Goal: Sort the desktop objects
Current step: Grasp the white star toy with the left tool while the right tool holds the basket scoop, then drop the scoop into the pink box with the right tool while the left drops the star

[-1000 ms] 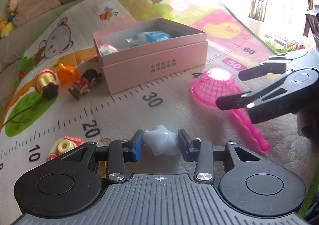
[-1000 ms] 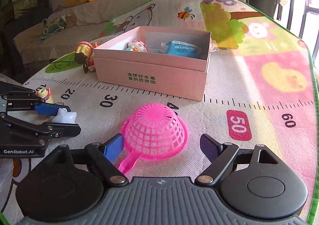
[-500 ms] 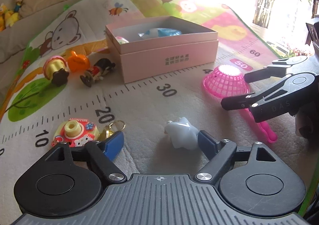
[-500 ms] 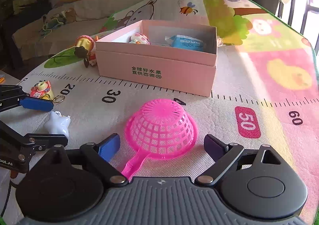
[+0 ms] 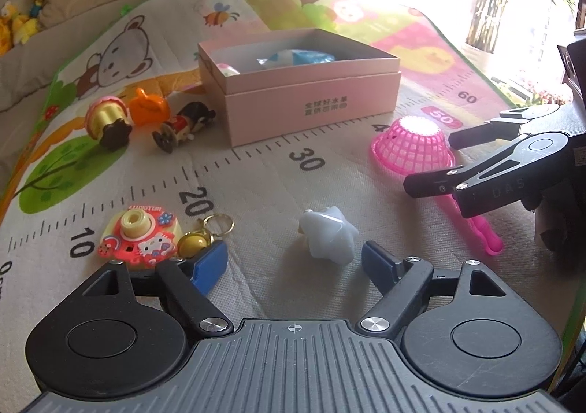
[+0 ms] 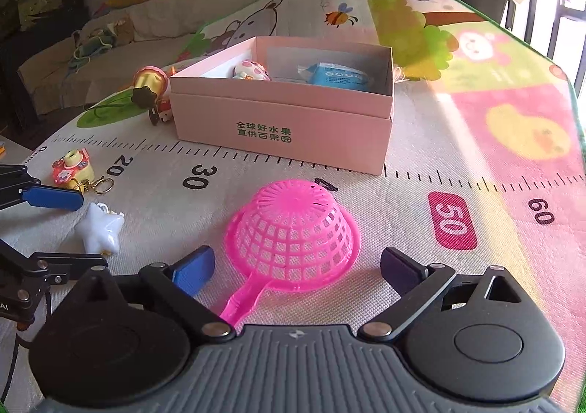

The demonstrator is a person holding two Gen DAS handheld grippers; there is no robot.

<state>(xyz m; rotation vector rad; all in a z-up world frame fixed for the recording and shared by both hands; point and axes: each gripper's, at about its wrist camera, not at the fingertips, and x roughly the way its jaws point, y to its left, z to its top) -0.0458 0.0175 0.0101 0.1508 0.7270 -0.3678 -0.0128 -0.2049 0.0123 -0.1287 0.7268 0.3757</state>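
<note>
A white star toy lies on the play mat, just ahead of my open left gripper and close to its right finger; it also shows in the right wrist view. A pink mesh basket with a handle lies upside down on the mat between the fingers of my open right gripper. The open pink box stands behind, holding a blue packet and a spotted toy.
A pink camera keychain with a gold ring lies by my left finger. A yellow spool toy, an orange toy and a small figure lie left of the box. Plush toys sit on the sofa behind.
My left gripper has opened and let go of the white star, which now lies on the mat. The left gripper has drawn back a little. The right gripper has edged nearer the pink basket.
</note>
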